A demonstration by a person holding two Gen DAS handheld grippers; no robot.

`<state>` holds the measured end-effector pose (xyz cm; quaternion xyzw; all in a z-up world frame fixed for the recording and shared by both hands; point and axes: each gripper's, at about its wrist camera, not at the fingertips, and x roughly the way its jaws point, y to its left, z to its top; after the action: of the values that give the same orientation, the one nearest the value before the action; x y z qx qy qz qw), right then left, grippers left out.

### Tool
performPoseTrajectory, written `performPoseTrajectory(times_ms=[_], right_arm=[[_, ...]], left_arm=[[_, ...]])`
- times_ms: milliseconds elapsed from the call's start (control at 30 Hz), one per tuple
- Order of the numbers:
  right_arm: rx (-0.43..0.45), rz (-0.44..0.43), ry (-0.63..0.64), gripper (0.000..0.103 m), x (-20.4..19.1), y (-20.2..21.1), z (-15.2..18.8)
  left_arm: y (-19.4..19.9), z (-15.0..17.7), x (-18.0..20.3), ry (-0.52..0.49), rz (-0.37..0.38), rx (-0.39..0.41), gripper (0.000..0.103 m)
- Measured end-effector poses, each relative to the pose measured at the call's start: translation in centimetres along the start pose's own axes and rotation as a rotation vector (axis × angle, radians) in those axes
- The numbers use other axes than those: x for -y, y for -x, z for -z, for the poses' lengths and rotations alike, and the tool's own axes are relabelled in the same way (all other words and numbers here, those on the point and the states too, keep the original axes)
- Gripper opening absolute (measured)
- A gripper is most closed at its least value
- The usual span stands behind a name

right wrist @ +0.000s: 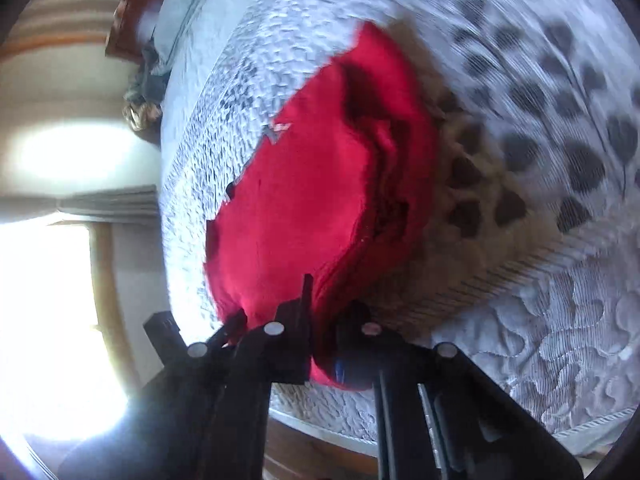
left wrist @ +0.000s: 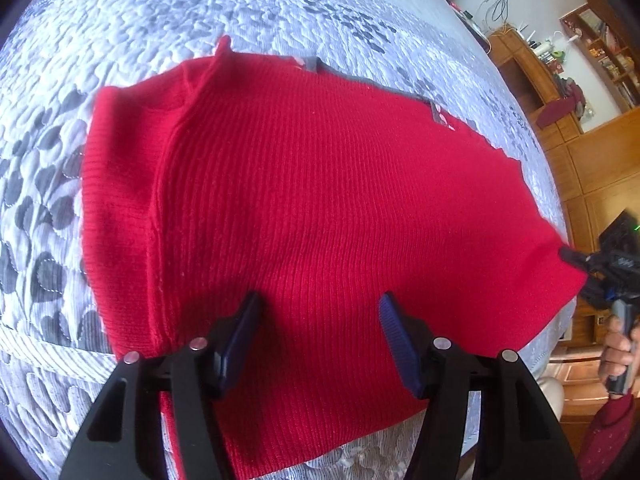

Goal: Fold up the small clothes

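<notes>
The right gripper (right wrist: 320,320) was clamped on the red ribbed knit garment's (left wrist: 320,200) near-right corner, left gripper (left wrist: 320,336) gaping above it, the fold barely begun.

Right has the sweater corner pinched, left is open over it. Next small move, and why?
Probably close the left gripper on the near hem of the red sweater. Its jaws stand open over the fabric with nothing gripped, while the right gripper already pinches a corner; a second hold would likely let both lift the edge evenly.

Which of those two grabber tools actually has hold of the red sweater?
The right gripper: its fingers are shut on a corner of the red sweater. The left gripper hangs open above the knit, gripping nothing.
</notes>
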<state>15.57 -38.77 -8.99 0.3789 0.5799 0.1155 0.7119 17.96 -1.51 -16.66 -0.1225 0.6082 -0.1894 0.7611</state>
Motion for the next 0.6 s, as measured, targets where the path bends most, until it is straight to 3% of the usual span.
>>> performPoseTrajectory(times_ms=[133, 333, 400, 467, 600], right_arm=[[-0.028, 0.091, 0.180, 0.007, -7.3, -2.1, 0.6], [-0.167, 0.136, 0.467, 0.007, -16.1, -9.4, 4.8], [-0.219, 0.171, 0.540, 0.011, -17.5, -12.2, 6.7], [-0.261, 0.181, 0.560, 0.021, -17.4, -14.1, 7.9], [-0.256, 0.157, 0.569, 0.036, -16.4, -14.2, 8.9]], left_arm=[[0.7, 0.2, -0.5, 0.029, 0.045, 0.002, 0.062], [2.6, 1.0, -4.1, 0.181, 0.239, 0.026, 0.063], [2.6, 1.3, -5.4, 0.226, 0.303, 0.027, 0.062], [2.6, 1.6, -6.0, 0.250, 0.340, 0.034, 0.062], [2.5, 1.8, -6.1, 0.254, 0.347, 0.036, 0.062]])
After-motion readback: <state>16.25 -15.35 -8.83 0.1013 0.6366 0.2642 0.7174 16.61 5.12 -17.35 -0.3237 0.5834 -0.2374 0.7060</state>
